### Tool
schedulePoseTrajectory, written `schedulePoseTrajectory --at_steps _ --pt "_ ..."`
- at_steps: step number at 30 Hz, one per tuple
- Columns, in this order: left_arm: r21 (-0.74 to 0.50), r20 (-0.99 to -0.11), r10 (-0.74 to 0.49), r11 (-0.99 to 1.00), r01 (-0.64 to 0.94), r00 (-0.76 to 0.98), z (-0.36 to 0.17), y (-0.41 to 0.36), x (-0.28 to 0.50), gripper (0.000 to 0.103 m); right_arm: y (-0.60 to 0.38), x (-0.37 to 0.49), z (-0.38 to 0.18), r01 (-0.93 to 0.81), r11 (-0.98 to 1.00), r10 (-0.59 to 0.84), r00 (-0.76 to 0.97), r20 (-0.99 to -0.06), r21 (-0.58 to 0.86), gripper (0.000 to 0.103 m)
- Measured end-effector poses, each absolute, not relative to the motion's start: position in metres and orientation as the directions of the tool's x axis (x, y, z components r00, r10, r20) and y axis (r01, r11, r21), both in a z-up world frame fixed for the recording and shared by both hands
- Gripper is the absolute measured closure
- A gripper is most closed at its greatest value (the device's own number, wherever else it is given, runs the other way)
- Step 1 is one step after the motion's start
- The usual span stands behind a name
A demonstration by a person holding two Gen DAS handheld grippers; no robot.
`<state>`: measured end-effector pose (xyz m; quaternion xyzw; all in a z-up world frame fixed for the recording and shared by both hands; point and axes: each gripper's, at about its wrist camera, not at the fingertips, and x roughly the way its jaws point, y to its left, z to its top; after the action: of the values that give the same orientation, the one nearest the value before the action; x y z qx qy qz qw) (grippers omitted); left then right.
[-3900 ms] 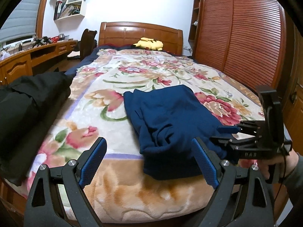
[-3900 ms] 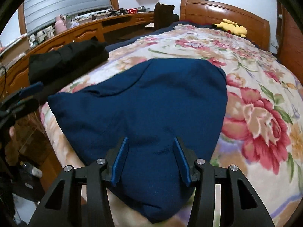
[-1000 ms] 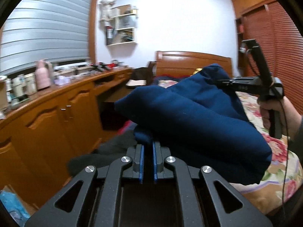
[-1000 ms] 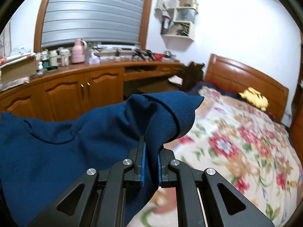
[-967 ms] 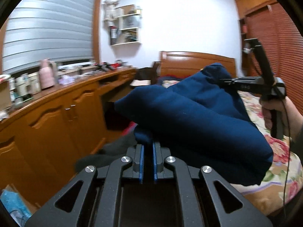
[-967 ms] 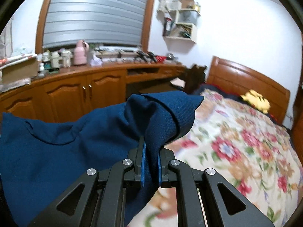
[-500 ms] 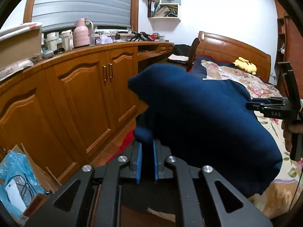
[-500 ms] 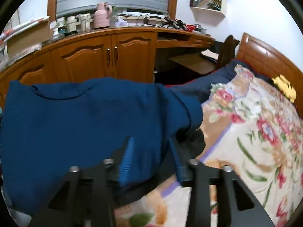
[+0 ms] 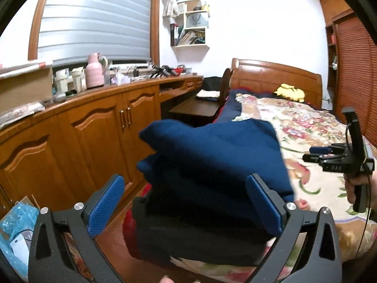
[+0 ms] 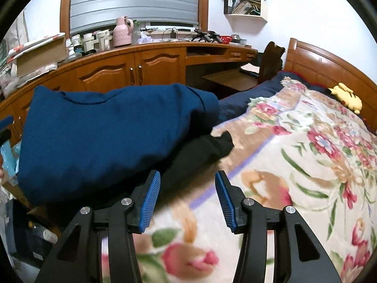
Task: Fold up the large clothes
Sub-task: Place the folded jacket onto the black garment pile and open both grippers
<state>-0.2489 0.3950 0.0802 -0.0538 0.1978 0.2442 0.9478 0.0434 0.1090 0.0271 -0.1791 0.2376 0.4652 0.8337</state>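
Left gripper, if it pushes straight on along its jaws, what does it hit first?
Most likely the folded blue garment on the black pile. It sits right ahead of the left gripper, whose jaws are opening around it without pressing. Depth is unclear.

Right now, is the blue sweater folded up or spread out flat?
Folded. The blue sweater is a thick bundle sitting on the black clothes at the bed's edge.

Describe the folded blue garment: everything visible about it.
The blue garment is a dark navy, soft knit-looking bundle, folded into a thick, rounded stack with a seamed edge on top. It lies on a folded black garment at the near left corner of the floral bed cover, overhanging towards the wooden cabinets. Neither claw grips it: the left claw is opening around it, and the right claw is clear.
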Motion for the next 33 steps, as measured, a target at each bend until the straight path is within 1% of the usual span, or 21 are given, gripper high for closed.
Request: schedulePoseTrajectory --at_steps 6,10,15,21,24,26,27,29,31,33 --pt "-0.006 -0.381 0.406 0.897 -0.441 0.831 0.092 0.357 -0.247 0.0 0.068 0.027 0.034 -0.85 0.522 0.696 0.475 -0.538 -0.074 0.053" --pt "-0.031 -0.381 0.364 0.914 -0.405 0.85 0.095 0.33 -0.241 0.0 0.034 0.016 0.043 -0.833 0.549 0.698 0.499 -0.514 -0.065 0.053" --pt "-0.016 -0.387 0.332 0.93 -0.367 0.86 0.092 0.294 -0.226 0.0 -0.003 0.008 0.05 -0.814 0.579 0.697 0.526 -0.488 -0.051 0.052" --pt "-0.033 -0.399 0.271 0.951 -0.309 0.876 0.079 0.253 -0.203 0.0 -0.037 0.007 0.04 -0.785 0.619 0.677 0.56 -0.478 -0.042 0.05" --pt "-0.04 -0.407 0.222 0.965 -0.26 0.886 0.074 0.228 -0.186 0.0 -0.054 0.005 0.032 -0.765 0.642 0.658 0.582 -0.478 -0.048 0.045" --pt "-0.042 -0.406 0.202 0.97 -0.239 0.891 0.071 0.212 -0.175 0.0 -0.065 0.003 0.027 -0.755 0.654 0.648 0.591 -0.481 -0.047 0.038" --pt "-0.046 -0.404 0.189 0.973 -0.227 0.895 0.07 0.205 -0.17 0.0 -0.072 0.003 0.025 -0.749 0.66 0.643 0.597 -0.48 -0.048 0.036" --pt "-0.053 -0.403 0.165 0.978 -0.203 0.9 0.066 0.19 -0.157 0.0 -0.084 0.002 0.022 -0.738 0.673 0.636 0.608 -0.475 -0.044 0.028" --pt "-0.051 -0.414 0.144 0.982 -0.181 0.899 0.061 0.175 -0.142 0.0 -0.097 0.002 0.018 -0.707 0.705 0.606 0.639 -0.474 -0.051 0.023" --pt "-0.05 -0.418 0.124 0.986 -0.159 0.9 0.056 0.16 -0.129 0.0 -0.111 0.001 0.015 -0.681 0.73 0.59 0.665 -0.459 -0.048 0.023"
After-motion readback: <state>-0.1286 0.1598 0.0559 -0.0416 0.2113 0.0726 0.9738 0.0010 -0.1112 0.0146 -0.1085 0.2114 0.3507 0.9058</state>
